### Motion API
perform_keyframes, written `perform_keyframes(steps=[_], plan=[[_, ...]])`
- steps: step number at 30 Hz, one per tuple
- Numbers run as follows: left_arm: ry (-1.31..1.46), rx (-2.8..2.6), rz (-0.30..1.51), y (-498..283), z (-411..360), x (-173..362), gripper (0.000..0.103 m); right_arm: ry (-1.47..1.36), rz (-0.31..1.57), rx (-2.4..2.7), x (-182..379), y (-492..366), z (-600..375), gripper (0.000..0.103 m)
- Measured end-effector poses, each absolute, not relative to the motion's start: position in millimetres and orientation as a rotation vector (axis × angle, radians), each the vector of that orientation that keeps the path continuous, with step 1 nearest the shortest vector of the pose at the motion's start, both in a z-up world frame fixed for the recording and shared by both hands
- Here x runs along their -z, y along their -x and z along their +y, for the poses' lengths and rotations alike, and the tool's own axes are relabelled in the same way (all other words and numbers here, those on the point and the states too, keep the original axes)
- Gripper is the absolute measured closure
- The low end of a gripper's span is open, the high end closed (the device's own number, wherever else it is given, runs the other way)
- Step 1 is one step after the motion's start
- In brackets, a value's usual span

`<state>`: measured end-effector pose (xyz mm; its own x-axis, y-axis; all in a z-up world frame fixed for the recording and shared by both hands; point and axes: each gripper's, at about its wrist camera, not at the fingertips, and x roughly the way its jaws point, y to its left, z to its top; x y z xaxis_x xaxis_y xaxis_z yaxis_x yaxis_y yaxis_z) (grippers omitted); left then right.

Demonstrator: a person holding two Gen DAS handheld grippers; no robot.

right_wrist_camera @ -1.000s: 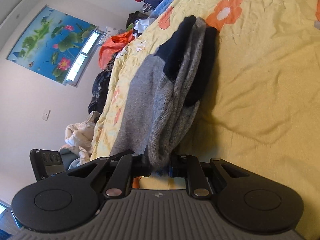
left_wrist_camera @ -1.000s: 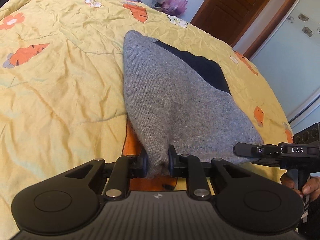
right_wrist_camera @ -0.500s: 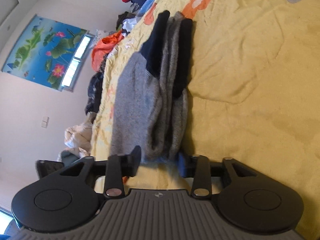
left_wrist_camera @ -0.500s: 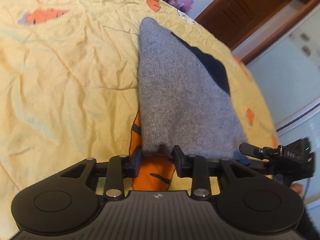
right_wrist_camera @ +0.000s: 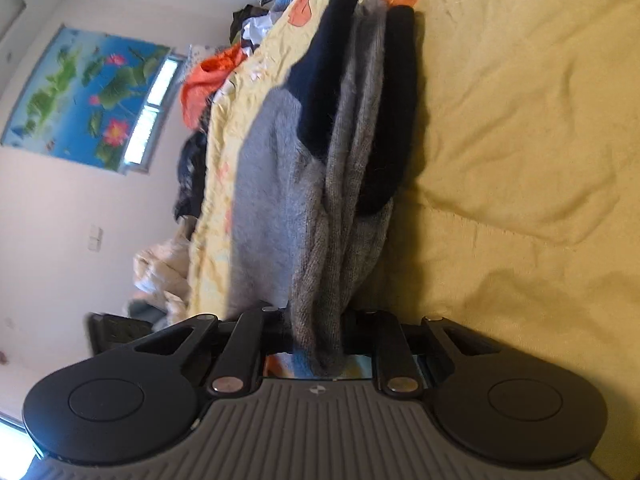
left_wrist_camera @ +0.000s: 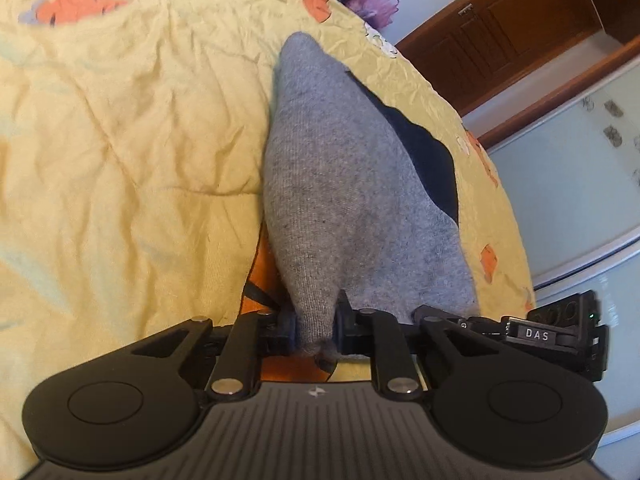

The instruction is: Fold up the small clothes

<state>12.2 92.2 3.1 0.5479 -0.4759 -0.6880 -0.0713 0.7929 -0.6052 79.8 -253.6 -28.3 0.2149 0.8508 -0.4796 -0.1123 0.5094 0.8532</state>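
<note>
Both grippers' fingers point(left_wrist_camera: 289, 326) point(right_wrist_camera: 351, 334) pinch the grey garment's point(left_wrist_camera: 340, 184) near edge between them.

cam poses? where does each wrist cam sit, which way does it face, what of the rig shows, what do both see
Left wrist: rides the left gripper, facing along its fingers over the grey garment and yellow bedspread toward a wooden door; the right gripper shows too.
Right wrist: rides the right gripper, rolled sideways, facing the garment's folded layers, a clothes pile and a lotus picture.
Shared: garment, bedspread.
</note>
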Motion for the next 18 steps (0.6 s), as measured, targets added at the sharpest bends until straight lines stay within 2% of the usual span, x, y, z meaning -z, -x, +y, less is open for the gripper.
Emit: perform_keyframes(steps=[6, 9, 12, 13, 14, 15, 16, 17, 18], plan=[[0.568, 0.362, 0.932, 39.1, 100.3, -34.4, 0.089, -0.762, 1.109, -0.897, 1.4, -46.0, -267.6, 0.083], [0.499, 0.352, 0.972, 56.7, 95.7, -17.6, 0.088, -0.703, 1.155, -0.908, 5.8, -27.1, -273.6, 0.083], [0.516, 0.341, 0.967, 60.4, 98.7, 2.4, 0.083, -0.655, 1.176, -0.87, 19.7, -19.2, -272.7, 0.082], [0.529, 0.351, 0.978, 60.5, 101.3, 1.1, 0.079, -0.702, 1.169, -0.865, 24.1, -18.0, -275.9, 0.078], [0.528, 0.363, 0.994, 61.3, 105.3, -3.1, 0.071, -0.747, 1.175, -0.859, 25.6, -19.9, -279.9, 0.074], [0.514, 0.381, 0.998, 63.9, 110.4, -9.3, 0.064, -0.779, 1.182, -0.856, 23.8, -22.0, -284.9, 0.061], [0.492, 0.39, 0.976, 67.3, 116.4, -17.6, 0.047, -0.795, 1.166, -0.853, 19.0, -23.9, -291.7, 0.041], [0.464, 0.38, 0.935, 70.4, 122.9, -27.3, 0.03, -0.799, 1.122, -0.847, 11.9, -25.8, -300.0, 0.031], [0.436, 0.357, 0.885, 71.9, 129.1, -37.5, 0.024, -0.8, 1.073, -0.836, 5.2, -28.0, -309.0, 0.016]])
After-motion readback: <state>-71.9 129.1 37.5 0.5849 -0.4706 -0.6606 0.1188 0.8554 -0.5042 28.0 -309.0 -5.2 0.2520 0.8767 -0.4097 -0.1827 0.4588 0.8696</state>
